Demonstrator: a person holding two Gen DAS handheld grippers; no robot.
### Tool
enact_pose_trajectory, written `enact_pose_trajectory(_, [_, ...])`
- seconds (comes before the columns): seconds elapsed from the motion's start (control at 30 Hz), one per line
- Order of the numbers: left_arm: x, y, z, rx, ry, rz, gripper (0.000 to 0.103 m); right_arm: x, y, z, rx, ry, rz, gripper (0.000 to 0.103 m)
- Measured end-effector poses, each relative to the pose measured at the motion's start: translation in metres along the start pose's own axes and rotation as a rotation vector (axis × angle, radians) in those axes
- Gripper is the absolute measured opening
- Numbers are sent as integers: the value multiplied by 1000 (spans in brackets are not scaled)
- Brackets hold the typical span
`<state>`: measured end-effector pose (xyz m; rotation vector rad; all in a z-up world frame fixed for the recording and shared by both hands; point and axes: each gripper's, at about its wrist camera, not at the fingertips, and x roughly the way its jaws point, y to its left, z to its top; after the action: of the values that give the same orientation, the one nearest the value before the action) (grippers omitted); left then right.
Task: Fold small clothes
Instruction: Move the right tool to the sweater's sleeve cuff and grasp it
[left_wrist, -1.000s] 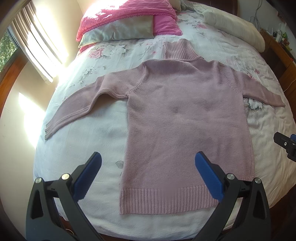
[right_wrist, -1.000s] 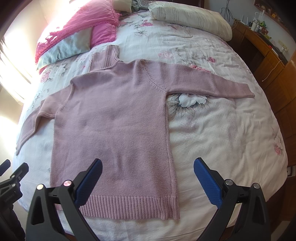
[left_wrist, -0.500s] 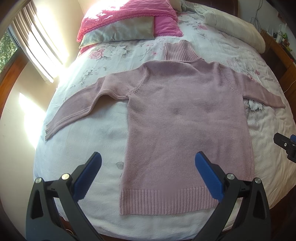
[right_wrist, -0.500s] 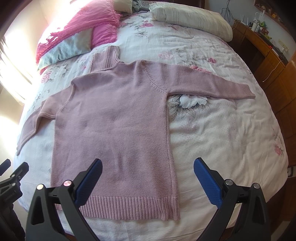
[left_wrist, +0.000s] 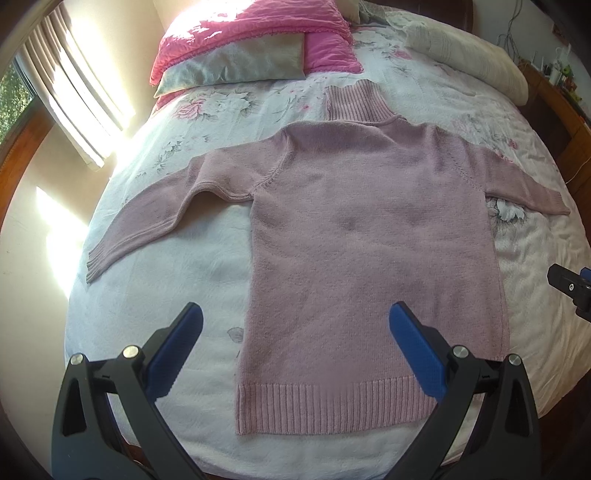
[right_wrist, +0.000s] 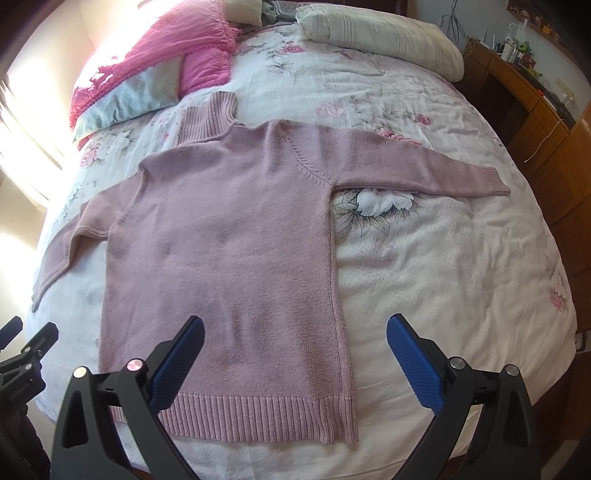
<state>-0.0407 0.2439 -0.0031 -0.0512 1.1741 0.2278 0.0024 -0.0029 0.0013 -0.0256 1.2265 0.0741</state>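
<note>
A dusty-pink knit turtleneck sweater (left_wrist: 369, 251) (right_wrist: 221, 251) lies flat on the bed, both sleeves spread out, ribbed hem nearest me. My left gripper (left_wrist: 295, 332) hovers open above the hem's left half, nothing between its blue pads. My right gripper (right_wrist: 295, 336) is open too, held over the sweater's lower right edge. The left sleeve cuff (left_wrist: 94, 264) reaches toward the bed's left side. The right sleeve cuff (right_wrist: 495, 182) points right. Neither gripper touches the cloth.
The bed has a white floral cover (right_wrist: 443, 277). Pink and grey pillows (left_wrist: 240, 48) and a cream bolster (right_wrist: 380, 37) lie at the head. Wooden furniture (right_wrist: 546, 122) stands on the right, a curtained window (left_wrist: 66, 92) on the left.
Both views shifted only slightly; the sweater and both open grippers stay as they were.
</note>
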Motion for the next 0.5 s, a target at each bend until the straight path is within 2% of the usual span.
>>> enact_pose_trajectory(0.13, [15, -14, 9, 11, -6, -39, 100, 11, -18, 7, 3, -8, -12, 99])
enact_pose_trajectory(0.27, [33, -46, 32, 34, -18, -60, 100, 22, -58, 25, 16, -62, -25, 99])
enact_pose_trajectory(0.33, [43, -68, 49, 54, -33, -66, 100, 33, -88, 41, 40, -75, -5, 99])
enact_pose_trajectory(0.43, [61, -104, 82, 65, -45, -86, 100, 59, -146, 72, 113, -44, 10, 99])
enact_pose_trajectory(0.5, [73, -129, 103, 59, -49, -100, 100, 75, -187, 93, 152, -45, -2, 99])
